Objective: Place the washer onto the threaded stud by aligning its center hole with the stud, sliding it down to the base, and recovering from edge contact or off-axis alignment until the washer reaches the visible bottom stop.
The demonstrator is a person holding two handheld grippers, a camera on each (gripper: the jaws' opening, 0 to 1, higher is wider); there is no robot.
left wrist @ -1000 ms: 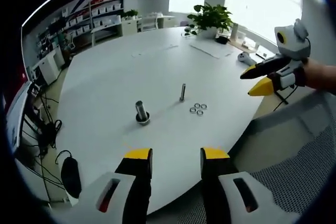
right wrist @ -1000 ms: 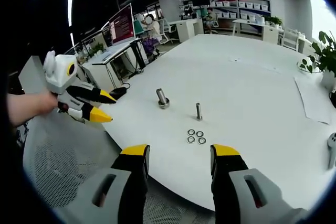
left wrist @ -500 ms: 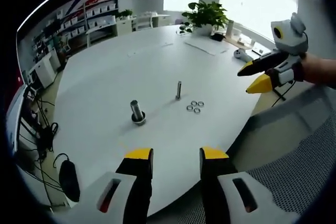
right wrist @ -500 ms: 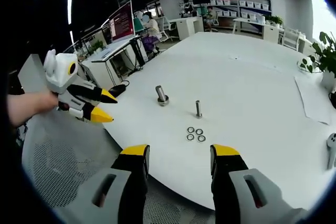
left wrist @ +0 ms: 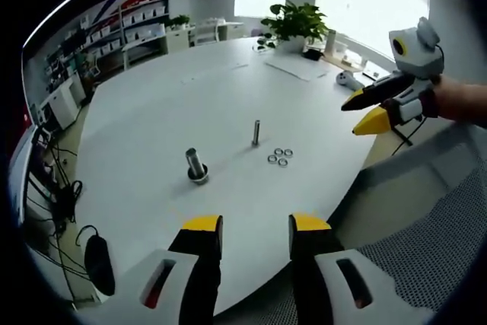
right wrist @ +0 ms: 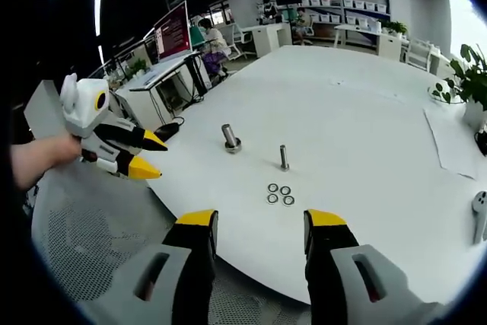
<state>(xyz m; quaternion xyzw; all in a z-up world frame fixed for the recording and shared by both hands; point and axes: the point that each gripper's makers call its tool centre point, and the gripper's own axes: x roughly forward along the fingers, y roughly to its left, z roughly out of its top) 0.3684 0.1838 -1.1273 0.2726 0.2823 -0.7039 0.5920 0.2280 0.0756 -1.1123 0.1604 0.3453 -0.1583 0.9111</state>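
Left yellow-tipped gripper (left wrist: pixel 255 227) hovering jaws apart, gripping nothing; right yellow-tipped gripper (right wrist: pixel 260 224) likewise. Three small metal washers (right wrist: pixel 279 194) lying clustered on white round table (right wrist: pixel 365 127), just beside upright thin threaded stud (right wrist: pixel 283 157).

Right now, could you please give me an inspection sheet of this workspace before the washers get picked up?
Surface: white round table, mostly bare.
Job's things: slim threaded stud upright, nothing on it; three washers flat in a cluster beside it; thick bolt standing head-down, apart.
Clutter: paper sheet and potted plant at the far edge; white device on the table.
Grippers: left tongs and right tongs both open, empty, off the table edge.
Cables: black leads on the floor.
Surroundings: mesh chair, shelving, desks with monitors.
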